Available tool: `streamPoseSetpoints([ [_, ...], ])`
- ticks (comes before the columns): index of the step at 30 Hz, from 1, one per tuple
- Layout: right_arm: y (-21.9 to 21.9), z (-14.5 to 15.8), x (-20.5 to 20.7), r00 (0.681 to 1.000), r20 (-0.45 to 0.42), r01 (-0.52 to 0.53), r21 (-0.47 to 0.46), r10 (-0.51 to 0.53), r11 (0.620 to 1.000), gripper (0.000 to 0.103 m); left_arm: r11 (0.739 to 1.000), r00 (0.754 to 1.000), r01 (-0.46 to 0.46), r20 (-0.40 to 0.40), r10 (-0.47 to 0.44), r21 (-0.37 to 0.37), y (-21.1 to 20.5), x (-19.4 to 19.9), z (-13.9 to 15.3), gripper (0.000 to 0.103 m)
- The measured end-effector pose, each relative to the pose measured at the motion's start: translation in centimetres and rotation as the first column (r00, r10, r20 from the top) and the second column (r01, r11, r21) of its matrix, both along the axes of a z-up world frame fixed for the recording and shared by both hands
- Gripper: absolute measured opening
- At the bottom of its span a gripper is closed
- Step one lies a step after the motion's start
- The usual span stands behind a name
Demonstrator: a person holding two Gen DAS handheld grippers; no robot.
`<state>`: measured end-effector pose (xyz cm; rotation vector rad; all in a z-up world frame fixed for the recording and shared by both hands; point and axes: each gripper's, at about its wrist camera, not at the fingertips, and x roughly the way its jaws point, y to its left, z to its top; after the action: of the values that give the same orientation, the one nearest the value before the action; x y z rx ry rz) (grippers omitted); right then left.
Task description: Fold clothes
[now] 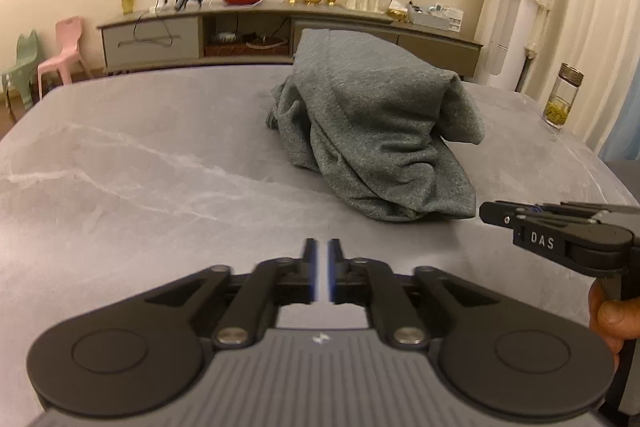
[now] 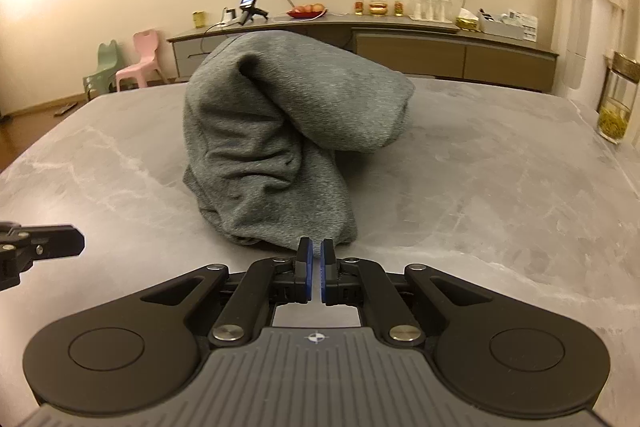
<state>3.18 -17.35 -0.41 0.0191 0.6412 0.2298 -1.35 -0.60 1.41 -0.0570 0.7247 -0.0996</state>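
The only readable lettering is "DAS", in pale capitals on a black block on the side of the right claw (image 1: 496, 213), seen from the left wrist camera. A small pale emblem, not a letter, sits on the ribbed grey housing behind the left claw (image 1: 320, 255), and a round cross-hair mark sits at the same spot behind the right claw in its own view. Print on the boxes (image 2: 516, 23) on the far sideboard (image 2: 440, 43) is too small to read.
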Motion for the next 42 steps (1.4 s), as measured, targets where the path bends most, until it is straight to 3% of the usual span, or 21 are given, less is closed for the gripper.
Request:
streamPoseSetpoints([
  [2,-0.2,0.1,0.1,1.000,-0.004,0.009,0.010,-0.009,1.000,0.045,0.999,0.999,-0.030,-0.015,0.030,-0.015,0.4,0.4,0.3,0.058],
  [3,-0.4,0.2,0.0,1.000,0.003,0.016,0.014,-0.016,1.000,0.079,0.998,0.999,-0.053,-0.011,0.053,-0.027,0.8,0.6,0.6,0.082],
  [4,-0.5,0.3,-0.2,1.000,0.017,0.026,0.019,-0.026,0.999,0.095,0.996,0.997,-0.075,-0.008,0.075,-0.038,1.1,0.8,0.8,0.088],
  [8,-1.1,0.8,-0.1,0.998,0.039,0.044,0.011,-0.045,0.999,0.096,0.994,0.994,-0.105,-0.003,0.105,-0.034,1.9,2.0,2.1,0.092],
  [16,-2.5,0.8,1.2,0.998,-0.001,0.070,0.064,-0.070,0.996,0.096,0.996,0.996,-0.085,-0.012,0.085,-0.018,0.4,5.2,3.1,0.099],
  [20,-3.8,3.6,1.6,0.998,0.042,0.033,0.080,-0.036,0.996,0.096,0.997,0.998,-0.056,-0.033,0.055,-0.050,-1.5,7.6,2.0,0.101],
  [23,-6.2,6.5,3.3,0.992,0.100,0.064,0.115,-0.076,0.991,0.099,0.998,0.998,-0.043,-0.045,0.041,-0.044,-3.2,9.8,0.5,0.101],
  [24,-6.9,7.1,4.5,0.991,0.104,0.076,0.129,-0.089,0.989,0.099,0.998,0.998,-0.041,-0.047,0.039,-0.038,-3.8,10.5,0.0,0.099],
  [26,-7.4,6.3,7.8,0.996,0.060,0.050,0.163,-0.060,0.985,0.099,0.999,0.999,-0.040,-0.020,0.040,-0.020,-4.1,11.6,-0.4,0.083],
  [27,-7.5,5.6,9.5,0.999,0.030,0.030,0.182,-0.036,0.983,0.097,0.999,0.999,-0.039,-0.001,0.039,-0.017,-3.9,11.8,-0.2,0.056],
  [28,-7.6,4.9,11.2,1.000,0.000,0.011,0.202,-0.011,0.979,0.085,0.999,0.999,-0.037,0.018,0.037,-0.015,-3.7,12.1,0.0,0.015],
  [29,-7.5,3.8,12.9,0.999,-0.043,-0.011,0.222,0.022,0.975,0.070,0.999,0.999,-0.035,0.037,0.036,-0.012,-3.5,12.4,0.1,0.010],
  [30,-7.3,2.4,14.5,0.993,-0.098,-0.037,0.242,0.063,0.970,0.030,0.999,0.998,-0.034,0.056,0.034,-0.010,-3.3,12.7,0.3,0.009],
  [31,-7.1,1.3,15.4,0.988,-0.121,-0.058,0.259,0.092,0.964,0.008,0.999,0.997,-0.032,0.075,0.033,-0.007,-3.0,12.9,0.5,0.008],
  [32,-7.0,0.7,15.8,0.987,-0.116,-0.074,0.273,0.109,0.959,0.002,1.000,0.995,-0.031,0.100,0.031,-0.006,-2.7,13.1,0.9,0.007],
  [34,-7.5,2.0,15.3,0.989,-0.063,-0.101,0.349,0.131,0.932,0.000,0.999,0.962,-0.036,0.268,0.042,-0.029,-0.4,10.9,6.5,0.005],
  [36,-8.3,6.4,13.2,0.978,0.088,-0.207,0.471,0.188,0.857,0.000,0.996,0.909,-0.010,0.413,0.048,-0.093,1.8,8.2,12.5,0.003],
  [38,-8.6,10.5,10.9,0.945,0.234,-0.320,0.503,0.230,0.803,0.000,0.995,0.848,0.005,0.528,0.050,-0.102,3.1,6.2,17.0,0.000],
  [39,-8.6,11.8,10.0,0.931,0.277,-0.348,0.488,0.236,0.801,0.000,0.997,0.850,0.000,0.526,0.039,-0.074,2.9,6.4,17.8,0.000],
  [41,-8.0,11.6,9.8,0.941,0.273,-0.298,0.393,0.199,0.870,0.000,0.998,0.928,0.060,0.370,-0.050,-0.016,1.9,9.2,15.8,0.000],
  [42,-7.6,10.4,10.2,0.958,0.227,-0.248,0.351,0.175,0.903,0.000,0.995,0.969,0.093,0.228,-0.100,0.042,0.8,10.9,12.7,0.000],
])
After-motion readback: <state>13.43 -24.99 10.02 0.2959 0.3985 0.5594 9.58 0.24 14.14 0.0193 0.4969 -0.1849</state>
